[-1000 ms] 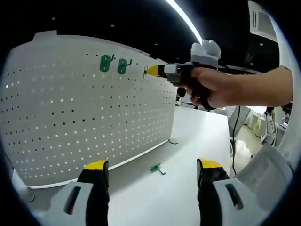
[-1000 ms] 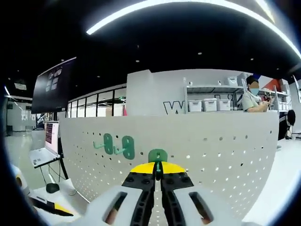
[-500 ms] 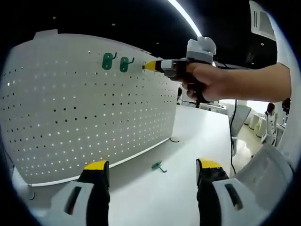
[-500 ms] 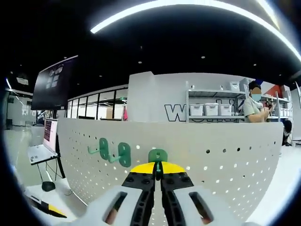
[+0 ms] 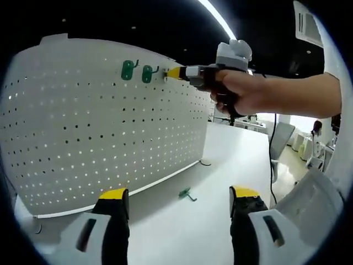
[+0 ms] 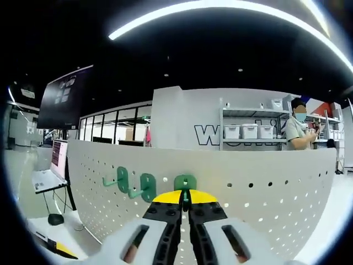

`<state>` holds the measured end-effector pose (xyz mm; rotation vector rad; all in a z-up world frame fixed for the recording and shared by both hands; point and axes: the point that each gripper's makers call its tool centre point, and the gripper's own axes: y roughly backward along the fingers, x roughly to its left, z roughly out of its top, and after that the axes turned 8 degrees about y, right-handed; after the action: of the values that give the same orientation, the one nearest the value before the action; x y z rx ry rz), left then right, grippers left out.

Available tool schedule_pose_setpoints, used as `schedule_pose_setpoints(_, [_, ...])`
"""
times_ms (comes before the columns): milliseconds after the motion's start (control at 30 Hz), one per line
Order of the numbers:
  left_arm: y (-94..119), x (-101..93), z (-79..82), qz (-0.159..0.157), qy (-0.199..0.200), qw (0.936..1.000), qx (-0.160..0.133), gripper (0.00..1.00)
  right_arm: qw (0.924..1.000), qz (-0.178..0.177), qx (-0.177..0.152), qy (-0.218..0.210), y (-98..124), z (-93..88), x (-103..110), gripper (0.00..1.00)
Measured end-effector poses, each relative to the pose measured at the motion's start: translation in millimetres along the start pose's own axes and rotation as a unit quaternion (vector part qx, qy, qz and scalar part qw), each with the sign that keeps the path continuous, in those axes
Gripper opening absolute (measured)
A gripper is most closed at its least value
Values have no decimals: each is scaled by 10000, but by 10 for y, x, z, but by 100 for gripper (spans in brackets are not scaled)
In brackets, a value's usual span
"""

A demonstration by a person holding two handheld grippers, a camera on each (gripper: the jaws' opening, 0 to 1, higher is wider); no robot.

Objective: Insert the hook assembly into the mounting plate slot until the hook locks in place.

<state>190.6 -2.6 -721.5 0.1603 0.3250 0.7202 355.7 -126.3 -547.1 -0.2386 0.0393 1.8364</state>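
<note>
over the last second the right gripper (image 5: 175,72) has closed in on the white pegboard (image 5: 83,127): in the left gripper view its yellow tip now sits right at the top row of holes, just beside the two green hooks (image 5: 137,72) already mounted there, where a moment ago it stood a little further off to the right. in the right gripper view the board's top edge has also dropped lower and the panel looks nearer. that suggests the insertion is at or very near contact, though whether the hook's prongs have entered the holes can't be told, and nothing shows it locked.

the right gripper (image 6: 185,200) has its jaws pinched tight on the green hook (image 6: 185,183), whose rounded plate pokes up just past the yellow tips, flat against or just in front of the board, to the right of the two mounted hooks (image 6: 135,182). it is a small green plastic piece with an oval plate; its prongs are hidden.

the left gripper (image 5: 179,201) hovers low and well back with its jaws spread wide and nothing between them. another green hook (image 5: 186,194) lies loose on the white table (image 5: 231,160) near the foot of the board. a person's hand (image 5: 242,96) grips the right tool's handle.
</note>
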Motion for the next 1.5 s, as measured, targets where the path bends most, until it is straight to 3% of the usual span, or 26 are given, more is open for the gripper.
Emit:
schedule_pose_setpoints(500, [22, 24, -11, 39, 59, 10000, -16, 75, 10000, -18, 47, 7, -34, -33, 4, 1])
schedule_pose_setpoints(867, [28, 51, -5, 66, 81, 9999, -15, 74, 9979, -435, 240, 421, -76, -36, 25, 1])
schedule_pose_setpoints(1100, [75, 80, 5, 104, 77, 9999, -29, 74, 9957, -834, 327, 249, -98, -54, 7, 1])
schedule_pose_setpoints(1500, [93, 85, -6, 134, 139, 9998, -91, 73, 9955, -871, 253, 276, -76, -62, 14, 2])
